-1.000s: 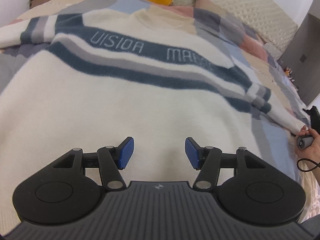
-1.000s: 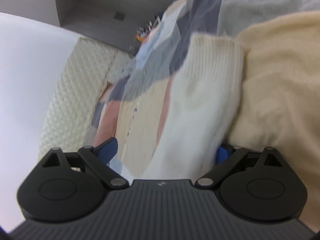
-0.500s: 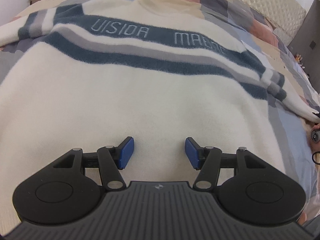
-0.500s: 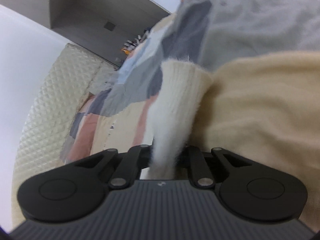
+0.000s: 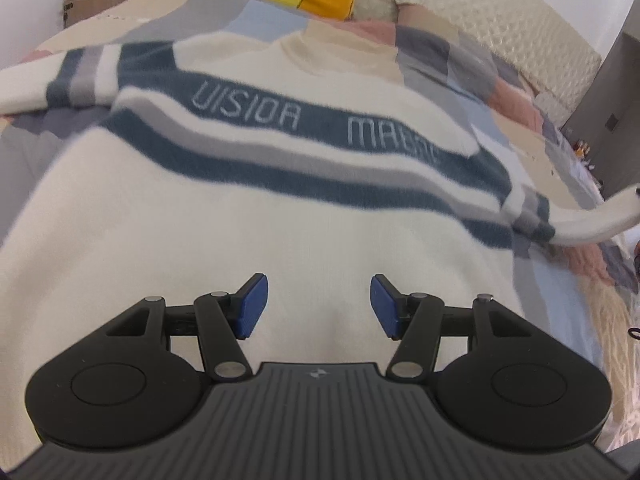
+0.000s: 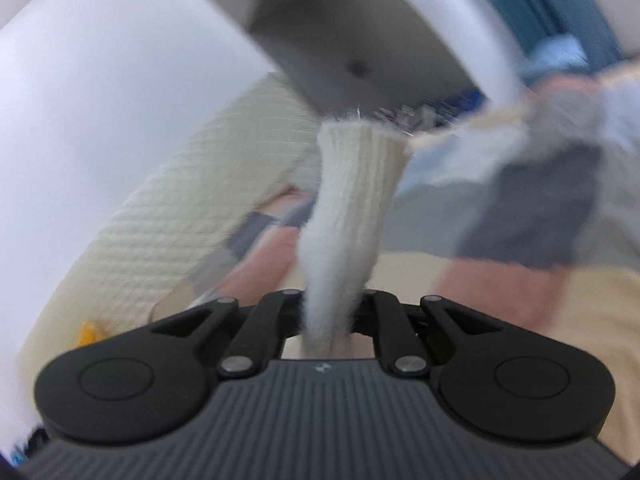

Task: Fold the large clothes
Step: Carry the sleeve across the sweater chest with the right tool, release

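Up off the quilt goes the sleeve cuff (image 6: pixel 352 208), which was lying flat a second ago; the right gripper (image 6: pixel 326 312) has clamped down on it and is lifting. That cream sweater (image 5: pixel 240 248) is lying face-up across the patchwork quilt (image 5: pixel 440 52), its right sleeve (image 5: pixel 592 224) now arcing clear. Meanwhile the left gripper (image 5: pixel 316 304) is hovering over the hem, jaws parted, holding nothing. It looks like the sleeve fold is starting; next, I'd say, carrying that cuff inward across the chest.
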{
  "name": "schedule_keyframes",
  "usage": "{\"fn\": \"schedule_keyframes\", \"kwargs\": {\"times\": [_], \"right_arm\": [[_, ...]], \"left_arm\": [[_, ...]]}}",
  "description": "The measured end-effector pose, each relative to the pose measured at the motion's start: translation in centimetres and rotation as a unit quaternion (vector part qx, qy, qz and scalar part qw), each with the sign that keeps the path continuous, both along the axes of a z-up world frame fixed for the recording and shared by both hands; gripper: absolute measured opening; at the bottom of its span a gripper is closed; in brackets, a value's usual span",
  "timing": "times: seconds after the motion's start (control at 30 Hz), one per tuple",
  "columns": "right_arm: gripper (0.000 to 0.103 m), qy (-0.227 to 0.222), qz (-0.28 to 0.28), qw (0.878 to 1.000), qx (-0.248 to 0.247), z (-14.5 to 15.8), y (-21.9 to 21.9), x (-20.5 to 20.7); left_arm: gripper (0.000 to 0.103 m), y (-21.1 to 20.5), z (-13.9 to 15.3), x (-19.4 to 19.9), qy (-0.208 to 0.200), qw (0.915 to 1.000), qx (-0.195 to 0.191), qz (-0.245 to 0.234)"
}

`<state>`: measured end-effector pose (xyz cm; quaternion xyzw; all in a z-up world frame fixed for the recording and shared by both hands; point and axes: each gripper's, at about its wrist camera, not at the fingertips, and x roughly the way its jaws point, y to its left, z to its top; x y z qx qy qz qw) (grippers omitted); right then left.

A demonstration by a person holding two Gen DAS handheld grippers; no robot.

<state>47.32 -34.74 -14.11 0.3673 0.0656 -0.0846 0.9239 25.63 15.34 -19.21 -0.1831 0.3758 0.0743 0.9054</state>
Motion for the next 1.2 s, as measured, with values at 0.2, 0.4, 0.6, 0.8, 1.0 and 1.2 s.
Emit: {"fn": "schedule_keyframes", "kwargs": {"times": [0.2,0.4,0.6,0.8,1.0,1.2], "right_arm": [[0.01,-0.066,0.071,0.992,-0.087,9.7,6.3,-0.1],[0.01,-0.136,0.159,0.962,-0.176,17.5,15.3,-2.4],[0.01,-0.18,0.263,0.909,-0.268,19.1,26.1,-6.5],[0.01,-0.19,0.377,0.853,-0.305,15.2,36.0,-11.5],[0.01,-0.154,0.46,0.817,-0.311,7.6,43.0,-15.2],[0.01,-0.098,0.503,0.795,-0.324,0.3,46.6,-16.7]], "left_arm": [[0.063,2.3,1.8,-0.8,-0.029,0.9993,-0.015,0.016],[0.063,5.4,3.5,-2.3,-0.065,0.9965,-0.017,0.05],[0.063,9.8,5.2,-4.7,-0.104,0.9889,-0.042,0.097],[0.063,13.8,6.3,-7.1,-0.135,0.9786,-0.051,0.147],[0.063,16.3,6.0,-9.2,-0.15,0.9705,-0.08,0.171],[0.063,17.5,5.5,-9.6,-0.159,0.966,-0.098,0.179]]}}
